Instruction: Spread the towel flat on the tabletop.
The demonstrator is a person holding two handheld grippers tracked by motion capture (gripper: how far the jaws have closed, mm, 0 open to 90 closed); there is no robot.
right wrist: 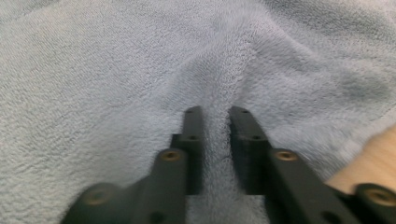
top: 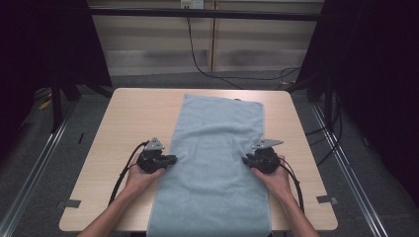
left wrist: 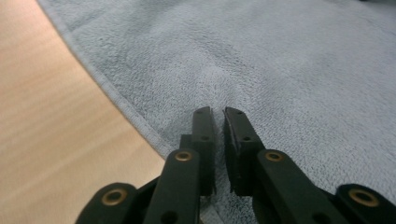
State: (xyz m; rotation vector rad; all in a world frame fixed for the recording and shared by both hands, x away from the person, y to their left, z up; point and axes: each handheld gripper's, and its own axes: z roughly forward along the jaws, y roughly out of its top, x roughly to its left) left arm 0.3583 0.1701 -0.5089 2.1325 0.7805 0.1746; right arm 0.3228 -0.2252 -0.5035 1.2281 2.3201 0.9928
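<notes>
a light blue towel [top: 213, 163] was laid lengthwise down the middle of a wooden table [top: 133, 116], its near end hanging over the table edge at 6 o'clock. the left gripper [top: 170, 159] was set at the towel's 9 o'clock edge and the right gripper [top: 245, 159] at its 3 o'clock edge, level with each other, so that both long sides could be taken at matching points. in the left gripper view, the jaws were clenched on a pinch of towel [left wrist: 261, 70] just inside the hem, with only a thin fold between them. in the right gripper view, the jaws were closed on a raised ridge of towel [right wrist: 140, 70], the cloth puckering toward 12 o'clock. the paired grips were judged to prepare a fold or lift.
</notes>
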